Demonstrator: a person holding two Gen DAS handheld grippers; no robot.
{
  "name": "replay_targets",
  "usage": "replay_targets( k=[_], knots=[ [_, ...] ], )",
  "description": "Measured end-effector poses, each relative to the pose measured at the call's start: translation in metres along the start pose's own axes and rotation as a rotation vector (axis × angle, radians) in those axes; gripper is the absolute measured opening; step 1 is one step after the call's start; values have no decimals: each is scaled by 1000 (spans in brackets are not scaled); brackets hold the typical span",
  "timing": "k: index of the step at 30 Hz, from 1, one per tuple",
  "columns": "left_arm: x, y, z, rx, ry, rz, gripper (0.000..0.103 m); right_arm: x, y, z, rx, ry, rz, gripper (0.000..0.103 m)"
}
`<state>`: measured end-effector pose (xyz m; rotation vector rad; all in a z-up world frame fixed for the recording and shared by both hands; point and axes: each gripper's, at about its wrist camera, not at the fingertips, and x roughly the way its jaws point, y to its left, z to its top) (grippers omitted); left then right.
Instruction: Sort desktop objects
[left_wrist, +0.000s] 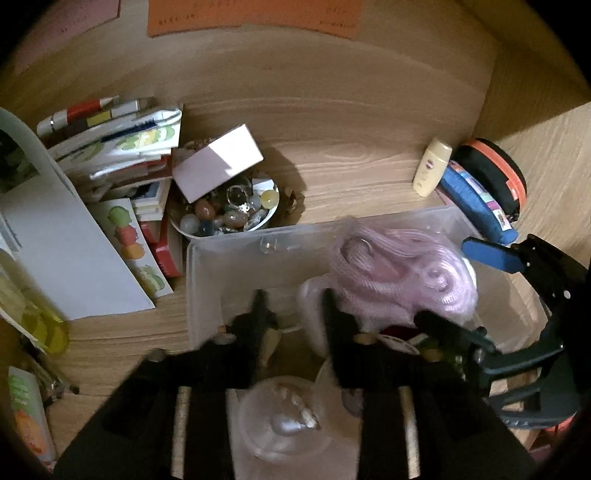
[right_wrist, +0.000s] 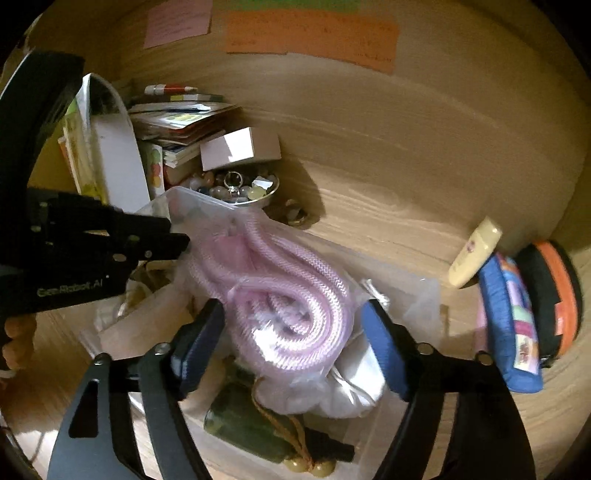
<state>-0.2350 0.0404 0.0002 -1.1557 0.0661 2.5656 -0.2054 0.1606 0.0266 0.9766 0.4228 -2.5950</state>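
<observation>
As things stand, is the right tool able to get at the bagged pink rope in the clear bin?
Probably yes: the right tool is open, its fingers either side of the bagged pink rope, nothing between.

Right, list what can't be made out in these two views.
- Writing on the orange paper: too small, both views.
- Floor of the clear bin: covered by the bagged pink rope and the left tongs.
- Whether the right tongs touch the bag: right view shows them spread either side, contact unclear.
- Small tube: cut by the left view's edge.
</observation>
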Motion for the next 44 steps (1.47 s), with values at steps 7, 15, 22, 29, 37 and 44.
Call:
replay_targets(
  k=[7,15,22,29,37,44],
  knots=[
    [-14,0,-2,-8,-8,-17,57,-16,-4,-1,15,-2,1,83],
    [-54,-14,-13,13,-90,15,89,-43,-20,-7,108,-14,15,96],
    [-105,-31,-32,29,-198,86,98,-84,-33,-17,195,-70,19,103],
    [-148,-32,-60,-32,-275,148,100,-130,-35,-36,294,-165,28,103],
    [-166,-40,-89,-65,-286,186,100,-164,-11,-62,292,-227,13,103],
    [-174,-48,-101,-50,-317,184,100,-169,-1,-69,292,-222,42,103]
  ],
)
